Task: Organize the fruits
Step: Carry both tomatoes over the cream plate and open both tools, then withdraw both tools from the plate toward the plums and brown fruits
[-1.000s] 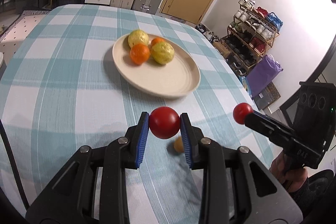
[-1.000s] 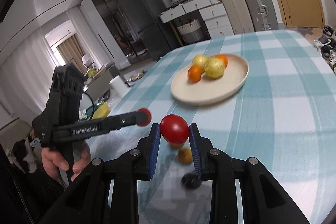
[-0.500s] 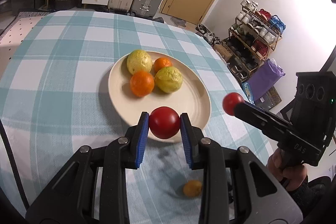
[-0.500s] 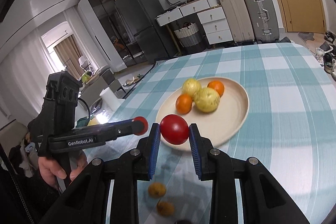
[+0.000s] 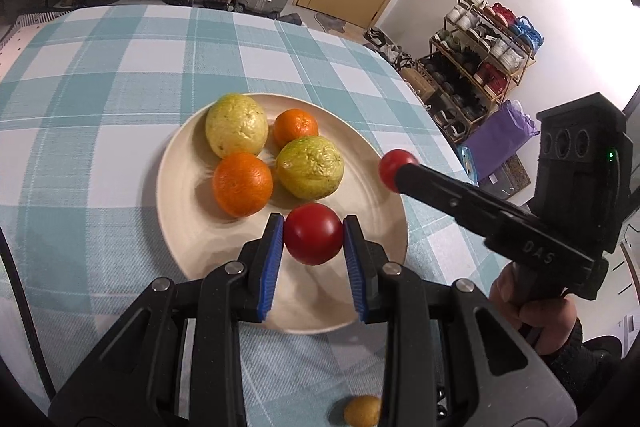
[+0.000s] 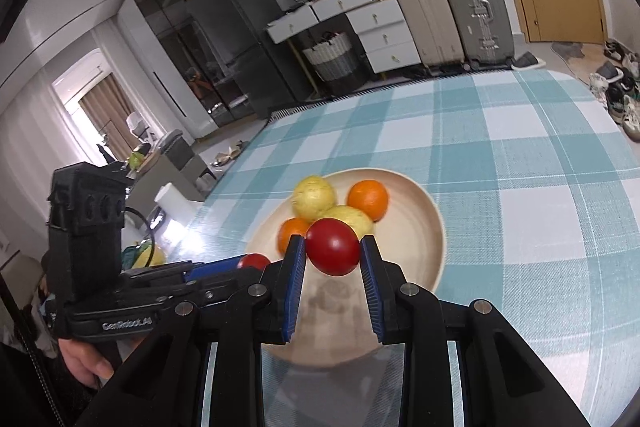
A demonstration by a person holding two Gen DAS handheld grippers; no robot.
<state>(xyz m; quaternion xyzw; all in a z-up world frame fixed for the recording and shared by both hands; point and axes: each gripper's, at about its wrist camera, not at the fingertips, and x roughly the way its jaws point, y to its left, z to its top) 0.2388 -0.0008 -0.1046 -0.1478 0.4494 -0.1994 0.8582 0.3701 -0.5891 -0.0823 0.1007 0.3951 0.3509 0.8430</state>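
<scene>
The left gripper [image 5: 313,235] is clenched on a round red tomato [image 5: 313,233], its blue-padded fingers [image 5: 272,259] pressing the fruit from both sides above the near part of a round cream ceramic plate [image 5: 188,227]. The right gripper [image 6: 332,249] likewise grasps a second round red tomato [image 6: 332,247] between its blue pads, held over the near half of the same plate [image 6: 420,239]; in the left wrist view this gripper enters from the right, its tomato [image 5: 394,163] at the plate's right rim. On the far half of the plate lie four fruits close together: a bumpy yellow-green guava [image 5: 237,125] at far left, a small orange tangerine [image 5: 296,128] just right of it, a larger orange tangerine [image 5: 243,184] nearer on the left, and a second yellow-green guava [image 5: 310,167] beside it. The plate sits on a table under a teal-and-white checked cloth [image 5: 100,67]. A small brownish-yellow round fruit [image 5: 362,410] lies on the cloth near the camera, off the plate. A hand [image 5: 532,311] grips the right gripper's handle.
</scene>
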